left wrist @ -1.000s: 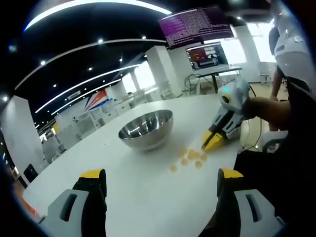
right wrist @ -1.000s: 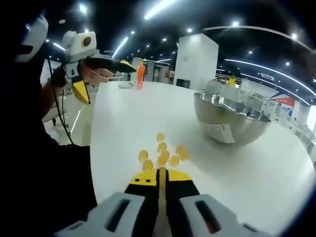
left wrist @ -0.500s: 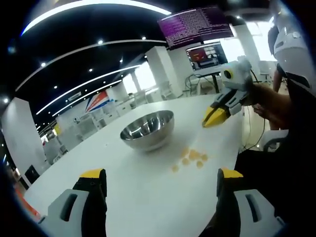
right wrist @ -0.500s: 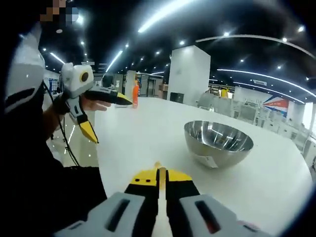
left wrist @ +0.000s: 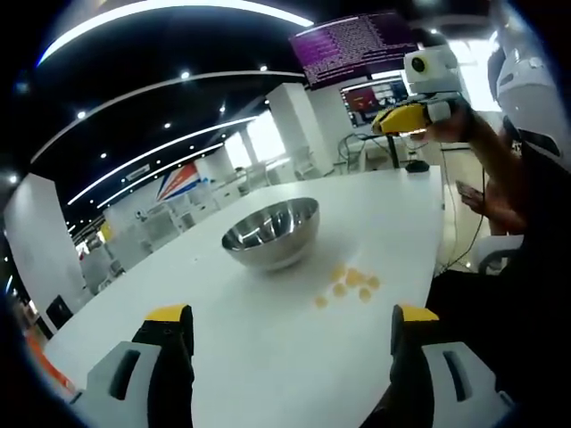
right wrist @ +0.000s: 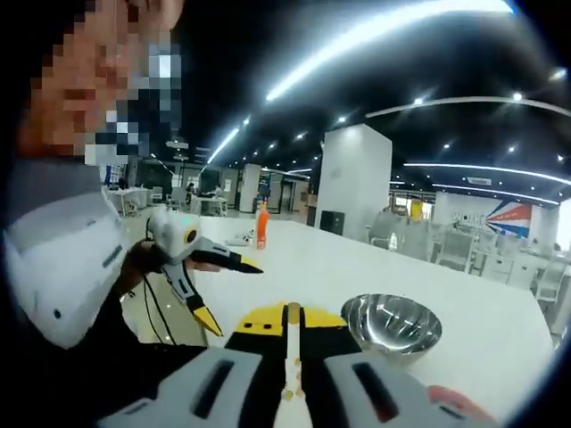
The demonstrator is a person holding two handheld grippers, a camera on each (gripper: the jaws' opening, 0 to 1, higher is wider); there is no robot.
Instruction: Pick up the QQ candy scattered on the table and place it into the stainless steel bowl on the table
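While both grippers were above it, these things were seen:
Table: white and wide, it carried the bowl and the candies; an orange bottle stood at its far end in the right gripper view.
Bowl: shiny steel, upright on the table, beyond the candies in the left gripper view; I could not tell if something was inside.
Left gripper: its two yellow-tipped jaws stood wide apart and held nothing.
Right gripper: its jaws were pressed together, raised high over the table; if a candy sat between the tips, I could not tell.
Candies: small yellow pieces in a loose group on the table, near the bowl but apart from it.
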